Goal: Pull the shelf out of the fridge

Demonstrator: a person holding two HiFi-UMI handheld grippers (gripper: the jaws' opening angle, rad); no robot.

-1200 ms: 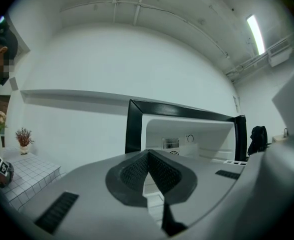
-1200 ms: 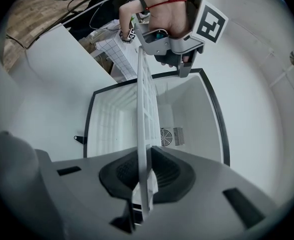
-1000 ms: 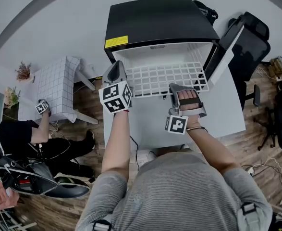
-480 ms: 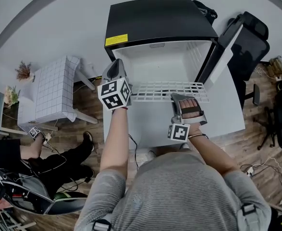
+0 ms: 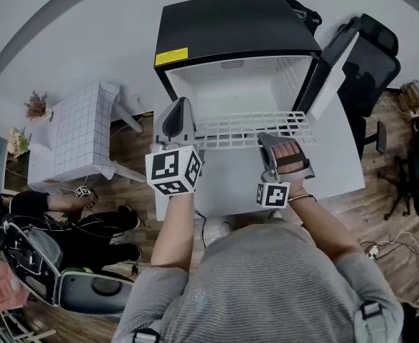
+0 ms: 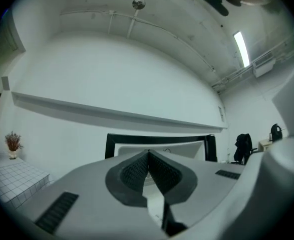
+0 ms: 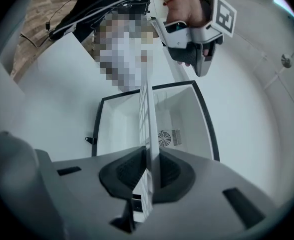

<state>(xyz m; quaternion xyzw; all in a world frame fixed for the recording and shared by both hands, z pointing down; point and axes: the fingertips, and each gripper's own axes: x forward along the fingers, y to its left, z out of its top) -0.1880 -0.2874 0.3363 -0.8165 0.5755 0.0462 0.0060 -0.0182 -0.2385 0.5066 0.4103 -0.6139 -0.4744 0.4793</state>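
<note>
With the wire shelf clamped between your right gripper jaws, draw it level from the fridge; your left gripper jaws sit together, empty.

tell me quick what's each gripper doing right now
left gripper: jaws shut, nothing between them
right gripper: jaws shut on the front edge of the wire shelf

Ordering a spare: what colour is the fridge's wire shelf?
White; the shelf shows best in the head view.
</note>
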